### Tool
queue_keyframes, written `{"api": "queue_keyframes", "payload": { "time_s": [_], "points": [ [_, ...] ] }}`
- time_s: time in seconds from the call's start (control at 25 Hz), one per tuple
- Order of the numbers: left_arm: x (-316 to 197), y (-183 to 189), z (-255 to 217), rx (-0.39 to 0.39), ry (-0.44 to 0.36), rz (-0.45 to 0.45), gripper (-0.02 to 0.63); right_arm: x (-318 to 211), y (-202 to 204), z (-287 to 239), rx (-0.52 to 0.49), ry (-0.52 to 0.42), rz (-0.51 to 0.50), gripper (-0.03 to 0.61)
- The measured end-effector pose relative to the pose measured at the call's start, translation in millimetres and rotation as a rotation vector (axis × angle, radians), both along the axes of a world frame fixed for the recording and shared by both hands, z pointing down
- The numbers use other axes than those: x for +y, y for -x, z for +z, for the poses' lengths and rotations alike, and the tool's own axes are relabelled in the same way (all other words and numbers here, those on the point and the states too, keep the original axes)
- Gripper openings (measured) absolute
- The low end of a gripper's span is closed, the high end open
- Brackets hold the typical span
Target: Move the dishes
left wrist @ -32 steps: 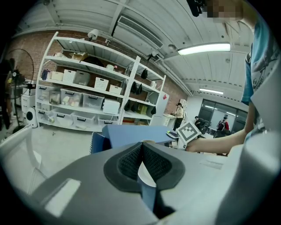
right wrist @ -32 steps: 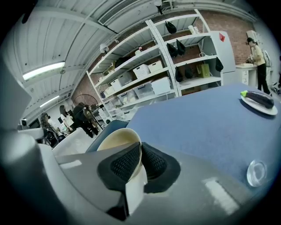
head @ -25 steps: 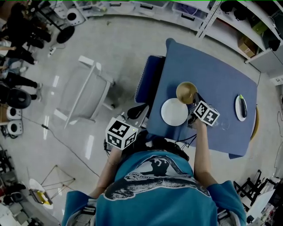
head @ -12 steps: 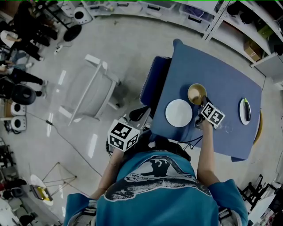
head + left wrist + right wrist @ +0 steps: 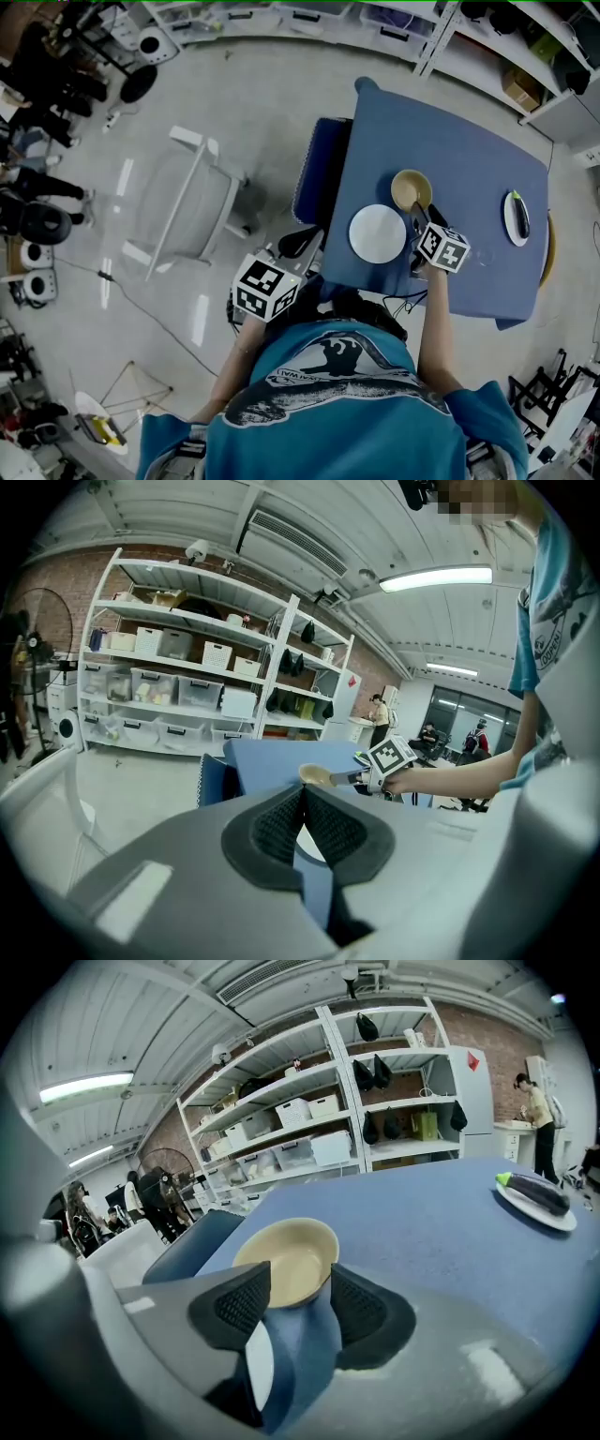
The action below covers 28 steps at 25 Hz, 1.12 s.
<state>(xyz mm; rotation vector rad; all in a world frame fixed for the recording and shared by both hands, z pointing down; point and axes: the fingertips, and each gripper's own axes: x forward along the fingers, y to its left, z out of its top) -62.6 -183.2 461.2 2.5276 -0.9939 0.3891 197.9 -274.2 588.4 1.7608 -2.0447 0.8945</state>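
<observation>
Where the head view looks down, bowl [image 5: 411,190]: tan and empty, on the blue table [image 5: 459,159], just beside the white plate [image 5: 378,233].
Right gripper [image 5: 424,221], head view: its tips are at the bowl's near rim. Over the last second it has barely shifted, and bowl and plate lie where they lay, so I have carried nothing yet.
Far plate [image 5: 515,217], head view: holds a dark aubergine, well apart from the others and untouched.
Left gripper [image 5: 300,803], left gripper view: the pads are pressed together on nothing, and I hold it off the table's near side. Beyond it the bowl shows at the right gripper's tips.
Bowl, right gripper view: its near rim sits right at the tips of the parted jaws, not pinched. The white plate's edge shows below the left-hand pad.
Task, my judgement: taking hold of the bowl is the step in hand. I would ease forward a little and close on the rim, taking care not to nudge the bowl against the plate.
</observation>
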Motion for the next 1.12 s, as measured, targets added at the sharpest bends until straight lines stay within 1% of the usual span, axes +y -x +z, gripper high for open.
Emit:
{"api": "queue_keyframes", "payload": {
  "time_s": [0.28, 0.44, 0.6, 0.84, 1.0, 1.12],
  "points": [
    [2.3, 6.0, 1.5, 0.001, 0.000, 0.077, 0.012, 47.3, 15.3, -14.9, -0.018, -0.022, 0.038, 0.201],
    [2.3, 9.1, 3.4, 0.004, -0.001, 0.143, 0.013, 71.5, 39.8, -23.2, -0.038, -0.052, 0.029, 0.199],
    [5.4, 9.1, 5.0, 0.007, 0.002, 0.232, 0.014, 96.4, 68.9, -30.1, -0.052, -0.072, 0.031, 0.193],
    [18.7, -0.2, 13.4, 0.017, 0.016, 0.370, 0.014, 130.4, 102.2, -33.7, -0.038, -0.081, 0.050, 0.189],
    [34.5, -13.0, 20.7, 0.021, 0.035, 0.447, 0.012, 150.8, 111.9, -36.7, -0.019, -0.080, 0.052, 0.184],
    [43.0, -22.2, 23.7, 0.023, 0.040, 0.487, 0.013, 160.7, 115.0, -40.2, -0.018, -0.087, 0.053, 0.176]
  ]
}}
